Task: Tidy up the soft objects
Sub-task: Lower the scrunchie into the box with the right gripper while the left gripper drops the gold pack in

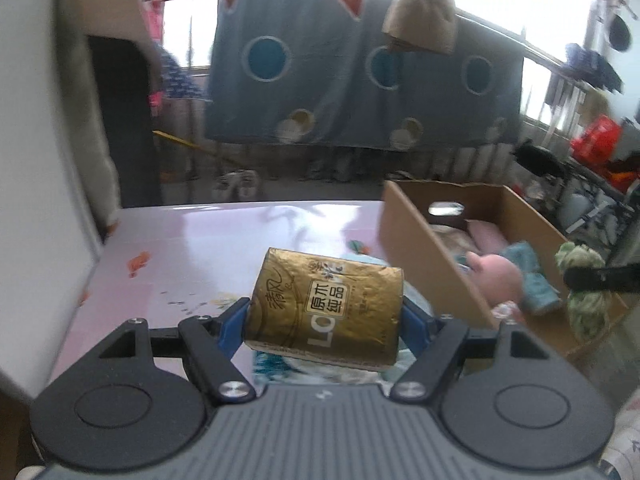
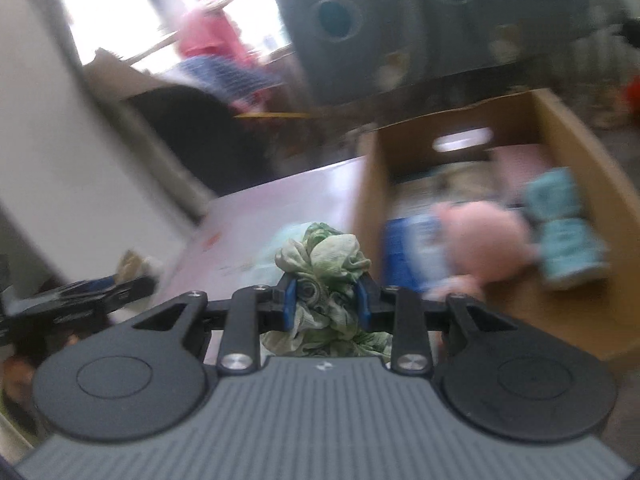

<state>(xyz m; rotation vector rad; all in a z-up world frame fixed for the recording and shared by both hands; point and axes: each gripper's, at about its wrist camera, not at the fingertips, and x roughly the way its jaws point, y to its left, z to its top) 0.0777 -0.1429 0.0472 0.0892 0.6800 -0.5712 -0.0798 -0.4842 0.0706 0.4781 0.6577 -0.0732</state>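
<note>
A: While the cardboard box [image 1: 424, 248] is standing open on the pink table [image 1: 192, 248], what is being held short of it?

B: A gold tissue pack [image 1: 328, 312] is being clamped between the blue pads of the left gripper [image 1: 324, 316], lifted off the table and tilted, just beside the box's near wall on its left.

A: And on the other side of that wall?

B: A crumpled green cloth [image 2: 324, 276] is being pinched by the right gripper [image 2: 326, 300], whose fingers are drawn close together on the bundle. From the left wrist view, the cloth is being carried over the box's near right corner.

A: What is being kept inside the box?

B: A pink plush toy [image 1: 496, 276] is lying against the near end, and a rolled teal towel [image 1: 528, 276] is lying just beside it, touching. Further in, toward the box's far wall with its handle slot, pale folded fabric is being seen, too blurred to be named.
</note>
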